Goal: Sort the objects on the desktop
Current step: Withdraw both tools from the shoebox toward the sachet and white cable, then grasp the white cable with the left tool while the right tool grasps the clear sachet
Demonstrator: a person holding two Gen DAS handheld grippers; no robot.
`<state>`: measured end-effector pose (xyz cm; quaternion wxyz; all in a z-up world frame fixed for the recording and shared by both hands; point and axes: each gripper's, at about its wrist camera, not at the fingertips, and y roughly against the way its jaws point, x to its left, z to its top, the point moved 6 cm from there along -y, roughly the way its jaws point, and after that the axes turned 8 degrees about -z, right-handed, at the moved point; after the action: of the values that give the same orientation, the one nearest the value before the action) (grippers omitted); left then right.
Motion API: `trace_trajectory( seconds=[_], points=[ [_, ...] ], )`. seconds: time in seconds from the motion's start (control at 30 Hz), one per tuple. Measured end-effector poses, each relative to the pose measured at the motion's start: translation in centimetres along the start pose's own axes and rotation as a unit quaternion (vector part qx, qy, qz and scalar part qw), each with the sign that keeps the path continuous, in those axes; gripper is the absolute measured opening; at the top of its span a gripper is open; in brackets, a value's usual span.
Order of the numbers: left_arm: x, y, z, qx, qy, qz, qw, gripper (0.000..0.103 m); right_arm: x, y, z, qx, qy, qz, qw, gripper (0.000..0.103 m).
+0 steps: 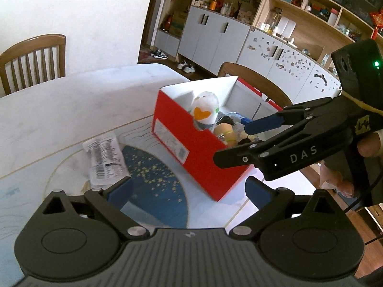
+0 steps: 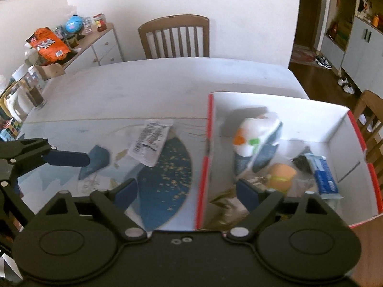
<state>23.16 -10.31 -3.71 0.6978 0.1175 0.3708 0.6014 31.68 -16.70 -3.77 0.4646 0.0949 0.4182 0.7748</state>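
A red cardboard box [image 1: 191, 150] [image 2: 205, 167] with a white inside stands on the table. It holds a white plush with an orange heart [image 1: 205, 111] [image 2: 253, 138], a tan round toy [image 1: 223, 129] [image 2: 281, 174], a blue tube [image 2: 323, 177] and dark bits. A flat clear packet with black print [image 1: 105, 157] [image 2: 150, 141] lies on the table left of the box. My left gripper [image 1: 189, 189] is open and empty, low over the mat. My right gripper [image 2: 186, 191] [image 1: 234, 141] is open and empty above the box's near rim.
A round blue-and-white mat [image 1: 158, 186] [image 2: 167, 172] lies under glass on the white table [image 2: 155, 86]. Wooden chairs [image 1: 33, 59] [image 2: 174, 38] stand at the far side. Jars and a kettle [image 2: 26, 88] crowd the table's left edge. Cabinets [image 1: 215, 38] line the wall.
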Motion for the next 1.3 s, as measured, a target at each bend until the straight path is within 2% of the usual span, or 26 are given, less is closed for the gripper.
trace_trajectory(
  seconds=[0.53,0.77,1.3],
  points=[
    [4.0,4.3,-5.1,-0.008,0.006,0.017,0.9998,0.103,5.7,-1.1,0.1,0.003,0.004,0.007,1.000,0.096],
    [5.5,4.7,-7.3,0.011,-0.012,0.034,0.9993,0.103,6.8,-1.9,0.4,0.006,0.011,0.004,1.000,0.096],
    [7.1,3.1,-12.5,0.058,0.005,0.018,0.9981,0.103,9.1,-7.3,1.7,0.032,0.035,0.008,0.999,0.096]
  ],
)
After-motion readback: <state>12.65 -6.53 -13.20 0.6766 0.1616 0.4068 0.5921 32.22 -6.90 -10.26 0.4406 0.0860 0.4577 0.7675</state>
